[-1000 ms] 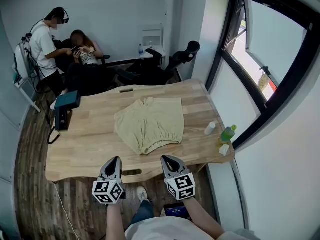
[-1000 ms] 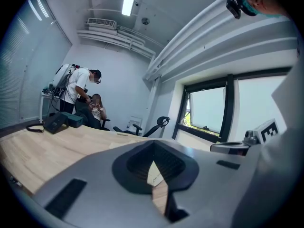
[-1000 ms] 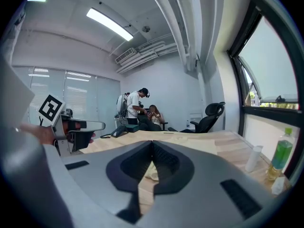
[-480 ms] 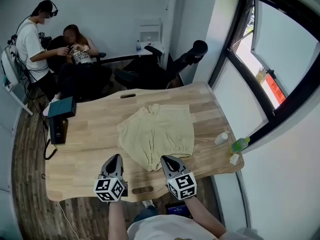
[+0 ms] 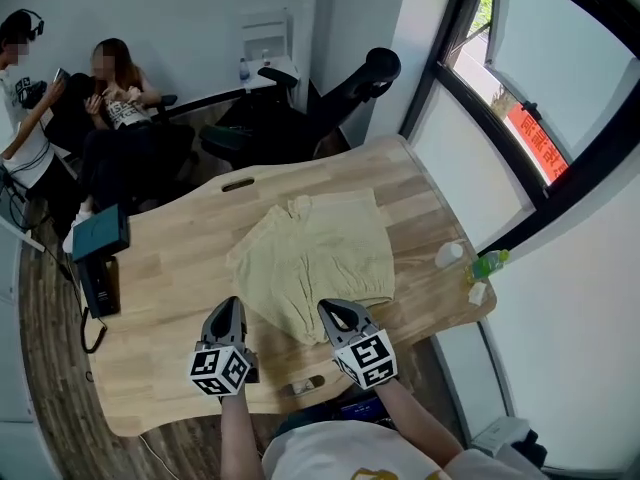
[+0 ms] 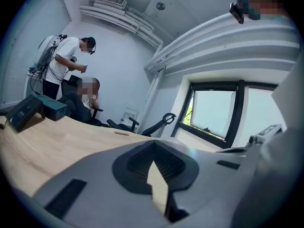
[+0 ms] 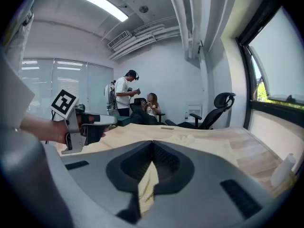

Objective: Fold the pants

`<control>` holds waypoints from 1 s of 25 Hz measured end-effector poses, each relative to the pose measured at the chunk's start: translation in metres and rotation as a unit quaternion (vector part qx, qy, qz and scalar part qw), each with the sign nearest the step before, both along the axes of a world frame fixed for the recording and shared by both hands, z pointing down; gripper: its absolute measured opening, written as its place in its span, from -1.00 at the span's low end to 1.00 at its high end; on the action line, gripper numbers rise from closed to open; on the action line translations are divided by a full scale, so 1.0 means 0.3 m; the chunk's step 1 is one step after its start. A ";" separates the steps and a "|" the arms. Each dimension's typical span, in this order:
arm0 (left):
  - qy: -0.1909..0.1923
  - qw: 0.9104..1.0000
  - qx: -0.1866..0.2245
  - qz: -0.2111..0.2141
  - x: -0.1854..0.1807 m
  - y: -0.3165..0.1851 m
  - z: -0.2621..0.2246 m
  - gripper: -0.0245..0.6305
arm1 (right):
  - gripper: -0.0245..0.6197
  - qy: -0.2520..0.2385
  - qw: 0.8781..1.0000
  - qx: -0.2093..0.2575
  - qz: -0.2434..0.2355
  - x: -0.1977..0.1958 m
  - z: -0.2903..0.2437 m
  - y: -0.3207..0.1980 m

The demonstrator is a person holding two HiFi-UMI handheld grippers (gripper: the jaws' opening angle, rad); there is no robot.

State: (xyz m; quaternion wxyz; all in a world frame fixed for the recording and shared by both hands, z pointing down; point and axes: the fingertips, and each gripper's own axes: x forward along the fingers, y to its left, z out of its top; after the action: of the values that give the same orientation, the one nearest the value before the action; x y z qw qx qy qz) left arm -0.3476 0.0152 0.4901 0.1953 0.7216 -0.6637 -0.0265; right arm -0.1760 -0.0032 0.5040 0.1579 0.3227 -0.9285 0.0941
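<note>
Head view: the pants (image 5: 315,258) lie flat mid-tabletop (image 5: 170,268). The left gripper (image 5: 228,310) and right gripper (image 5: 336,314) hover at 6 o'clock, fingers together on nothing.

Left gripper view: bare wood, no cloth made out.

Right gripper view: cloth ahead at 12 o'clock.

Fingers left closed would likely shove and bunch the hem rather than grip it.

Pants (image 5: 312,258) on table (image 5: 170,273) (bottle (image 5: 487,264) at right edge).

An office: black swivel chair (image 5: 345,93), wooden desk (image 5: 180,258), large window (image 5: 570,58), ceiling strip light (image 7: 102,4).
</note>
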 end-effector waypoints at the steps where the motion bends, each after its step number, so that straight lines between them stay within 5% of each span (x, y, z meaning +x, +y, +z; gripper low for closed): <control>1: 0.000 1.000 -0.001 0.003 -0.004 -0.010 0.000 -0.91 | -0.90 -0.001 1.000 0.000 0.001 -0.005 -0.002 0.000; 25: -0.006 0.999 -0.037 -0.006 -0.020 -0.093 0.118 -0.90 | -0.90 0.011 0.998 -0.036 -0.057 -0.044 0.124 0.016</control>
State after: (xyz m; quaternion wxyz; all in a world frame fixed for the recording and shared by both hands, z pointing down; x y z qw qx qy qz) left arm -0.3537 -0.0126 0.5256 0.2175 0.7102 -0.6696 0.0011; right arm -0.1893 0.0017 0.5411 0.1846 0.2646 -0.9395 0.1147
